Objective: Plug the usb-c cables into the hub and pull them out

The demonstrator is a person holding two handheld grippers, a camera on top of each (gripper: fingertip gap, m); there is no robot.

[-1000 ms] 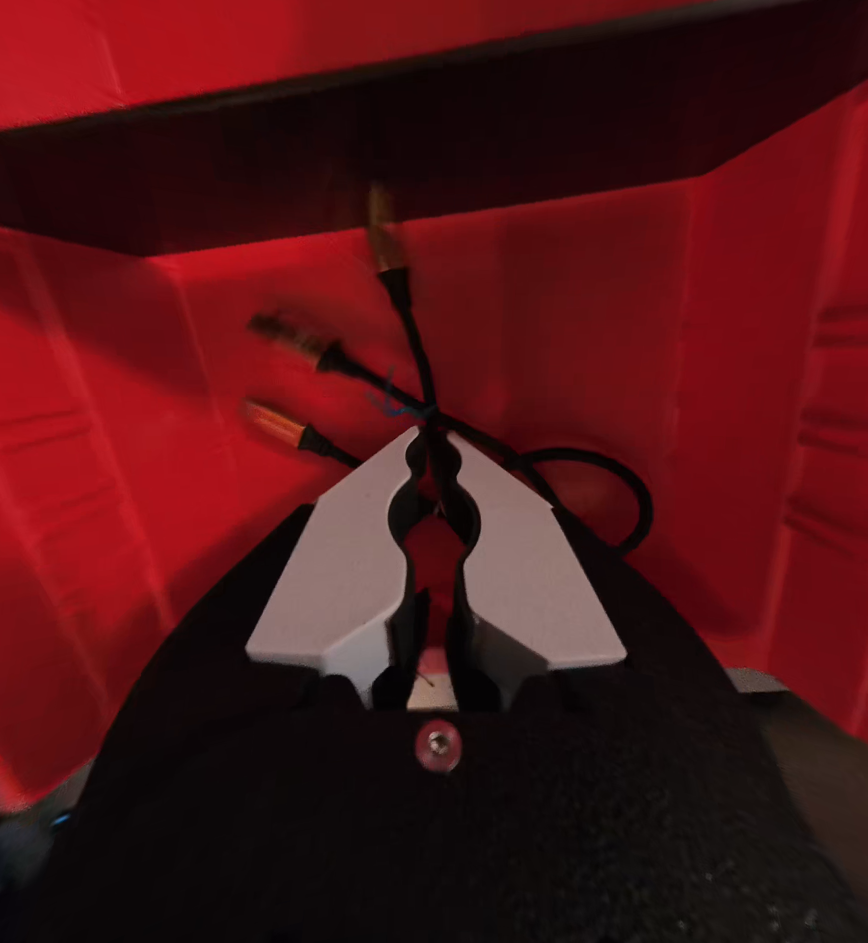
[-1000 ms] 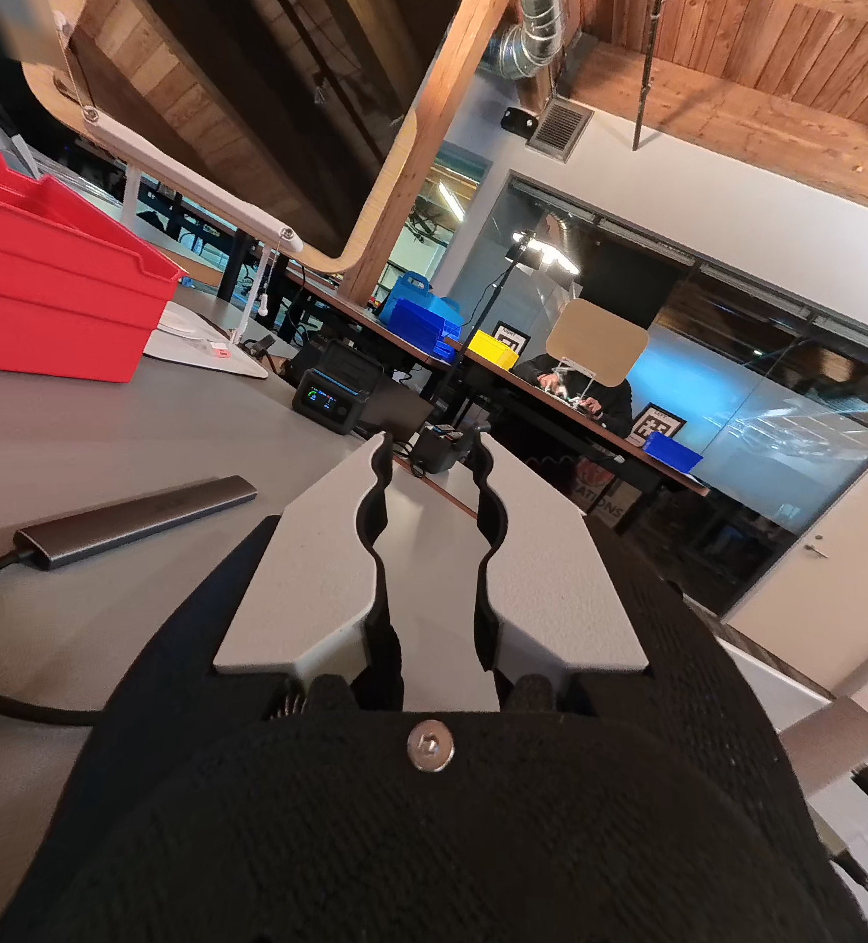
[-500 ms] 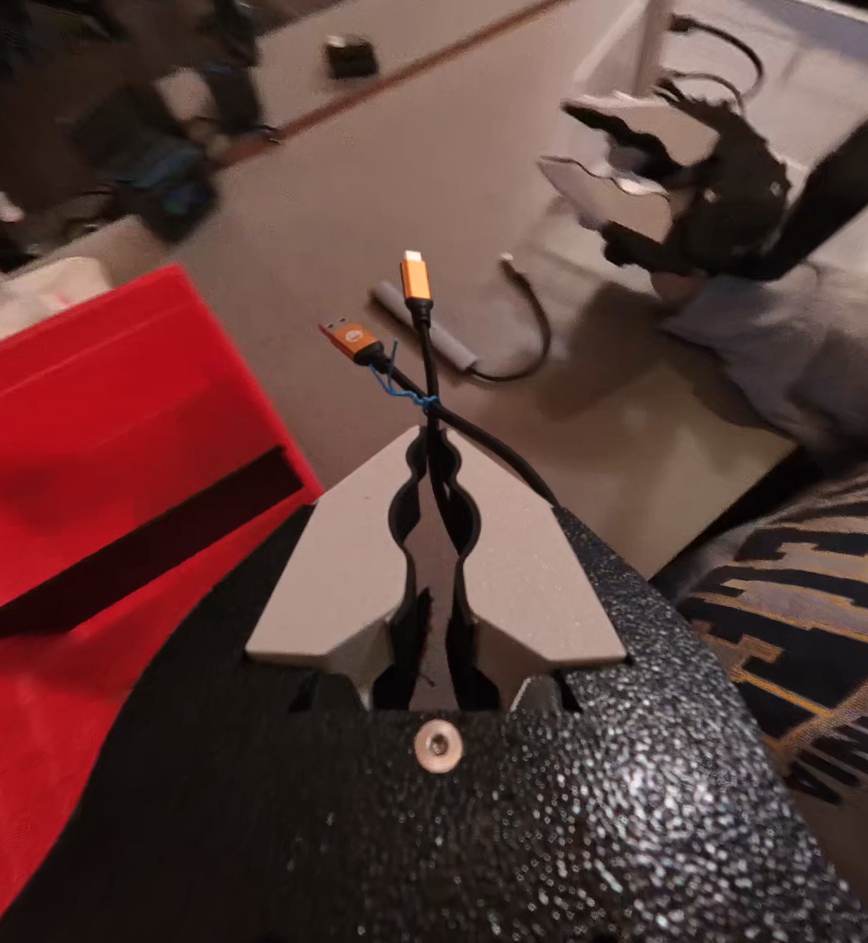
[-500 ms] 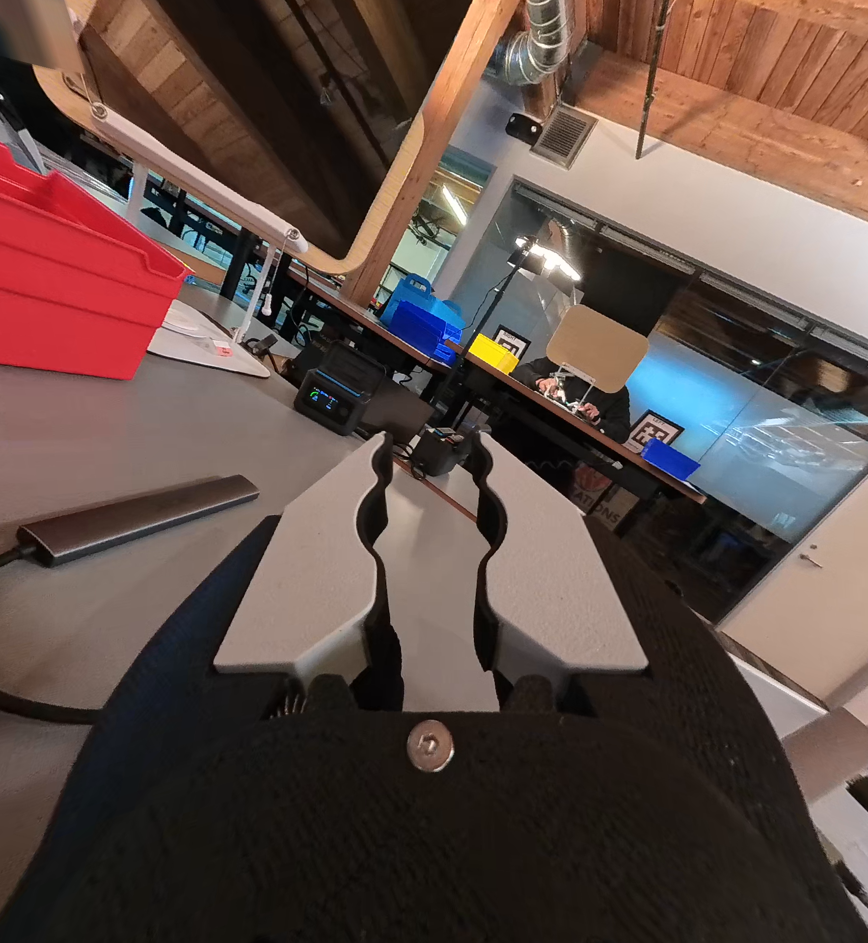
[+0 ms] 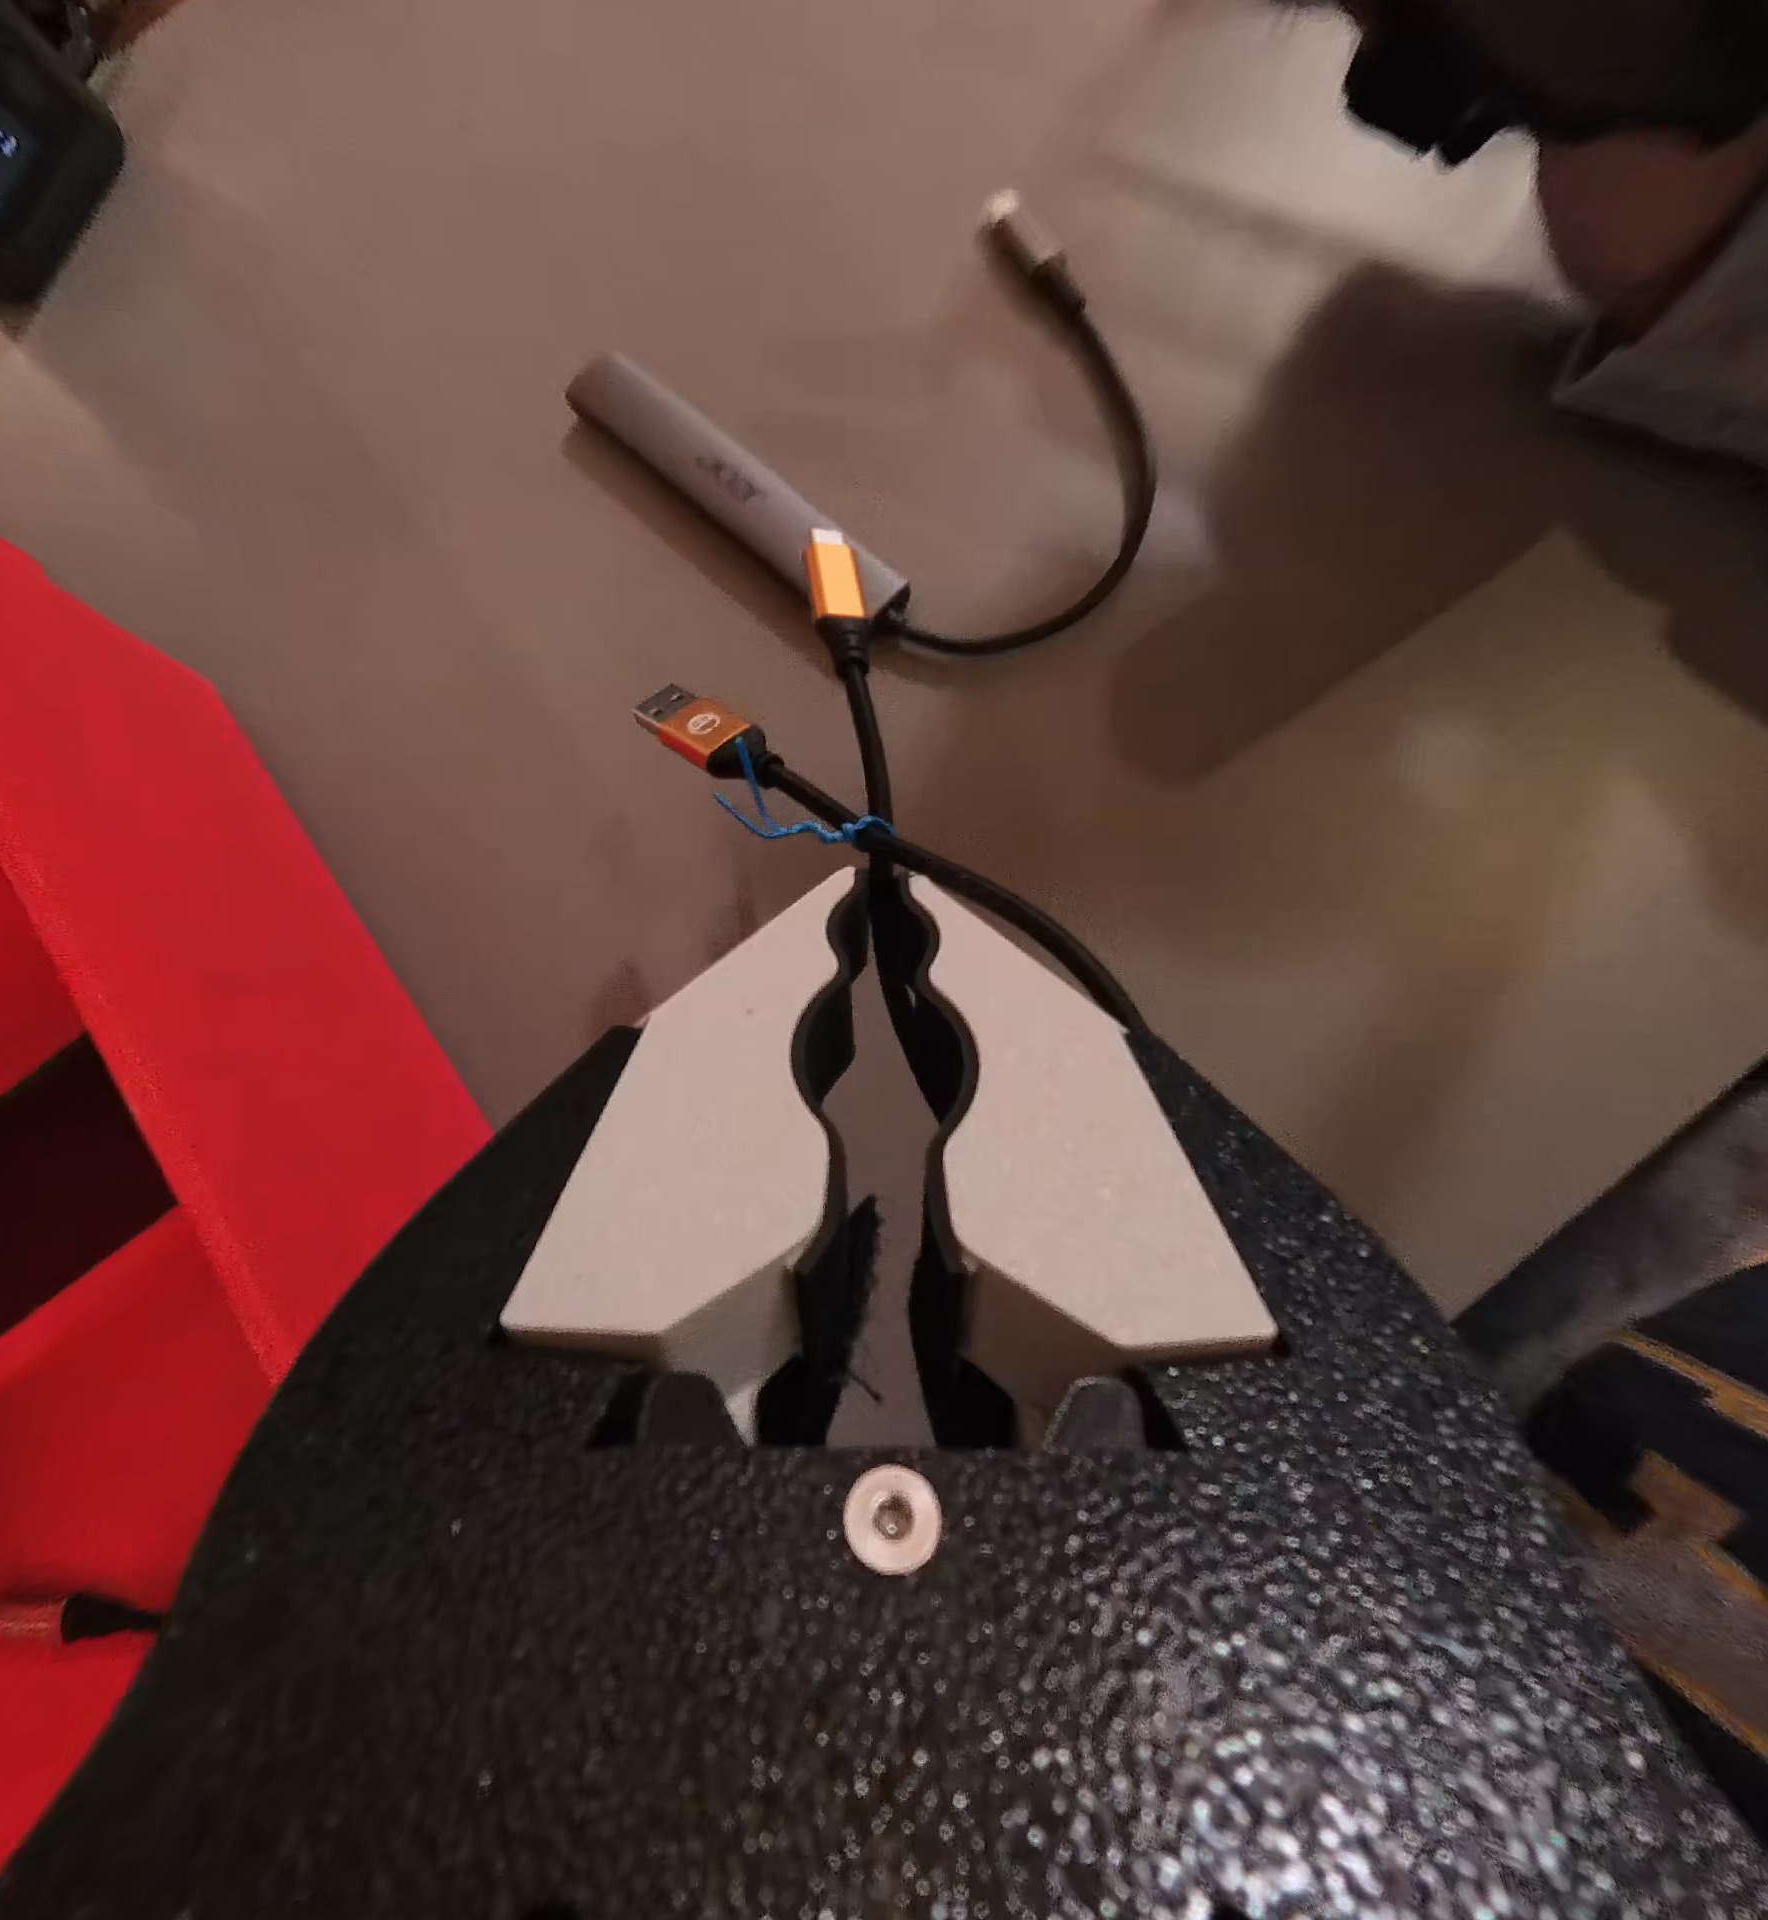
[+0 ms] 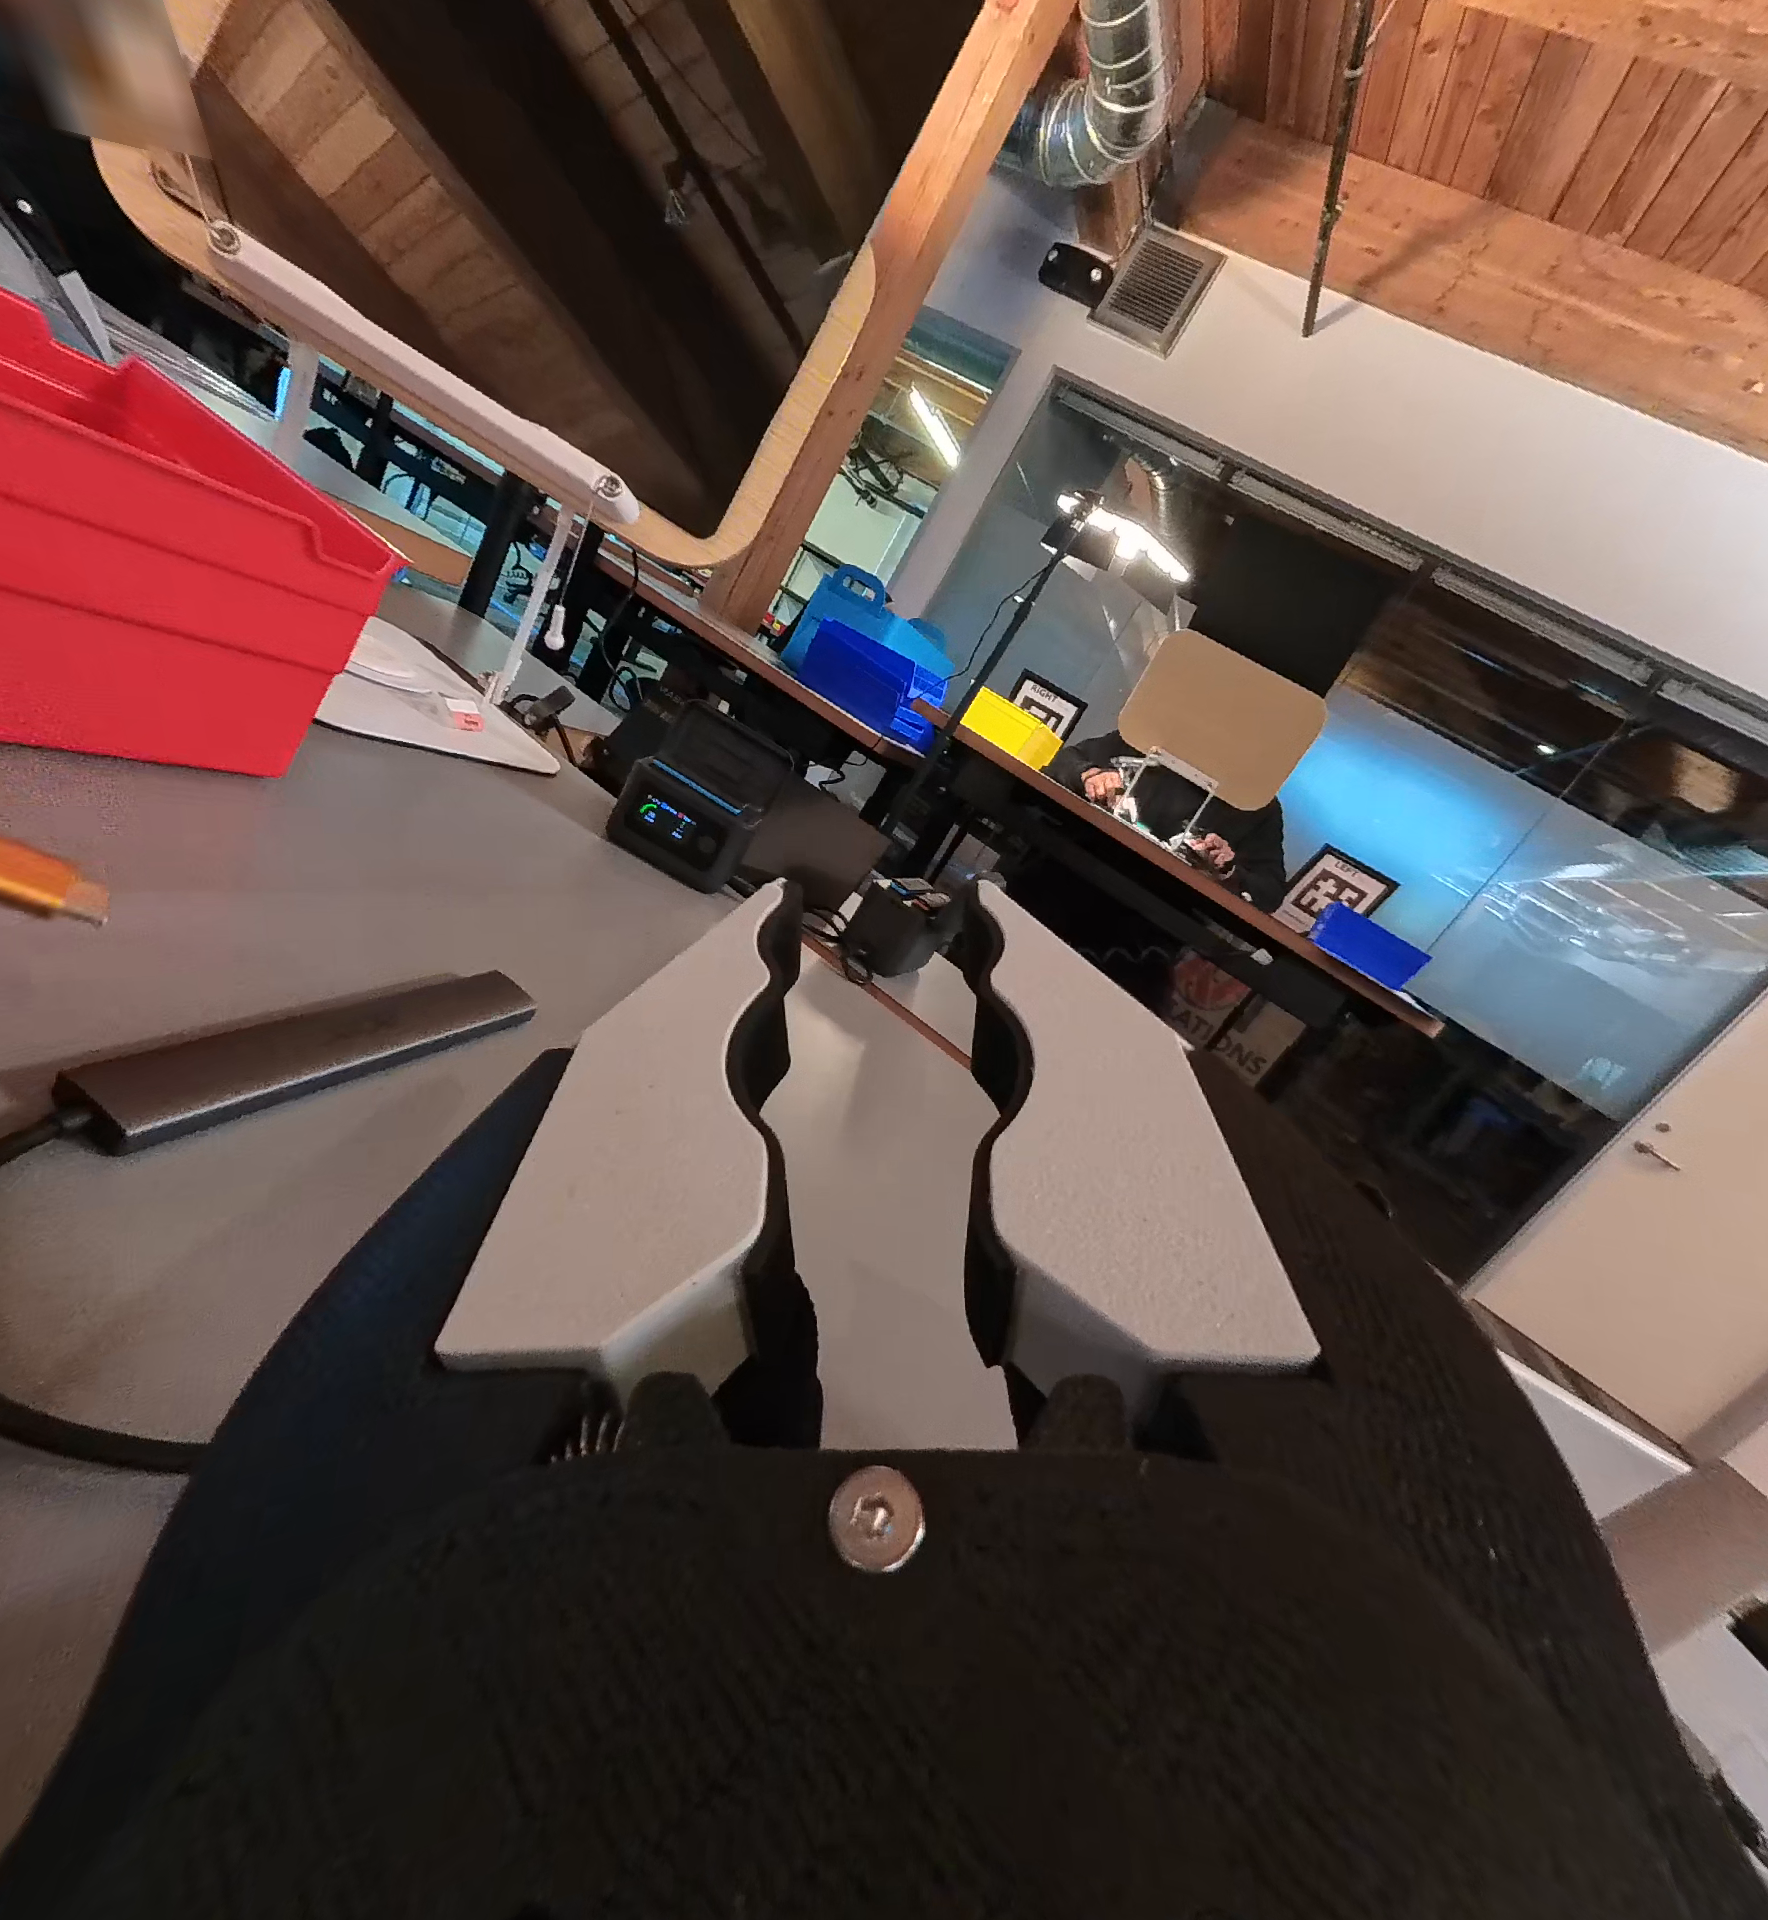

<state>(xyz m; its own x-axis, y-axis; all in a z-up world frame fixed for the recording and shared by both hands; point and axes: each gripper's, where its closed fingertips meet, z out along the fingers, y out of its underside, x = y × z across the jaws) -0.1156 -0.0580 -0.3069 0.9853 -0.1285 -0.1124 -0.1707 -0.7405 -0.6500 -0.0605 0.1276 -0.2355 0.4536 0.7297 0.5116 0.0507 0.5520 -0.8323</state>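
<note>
My left gripper (image 5: 878, 883) is shut on a bundle of black cables (image 5: 875, 769) tied with a blue twist tie (image 5: 807, 828). One cable ends in an orange USB-C plug (image 5: 836, 577), the other in an orange USB-A plug (image 5: 698, 724). Both are held in the air above the table. The grey hub (image 5: 724, 483) lies on the table beyond them, with its own black lead (image 5: 1098, 582). My right gripper (image 6: 875, 914) is open and empty, low over the table, with the hub (image 6: 298, 1055) to its left. A blurred orange plug (image 6: 12, 873) shows at the left edge.
A red bin (image 5: 80, 1018) stands to the left of my left gripper; it also shows in the right wrist view (image 6: 132, 592). A black device with a lit screen (image 6: 688, 821) sits at the table's far edge. A person's sleeve (image 5: 1711, 343) is at the upper right.
My left gripper has lifted the cable bundle out of the red bin and carried it over the table toward the hub. My right gripper has stayed open and nearly still.
</note>
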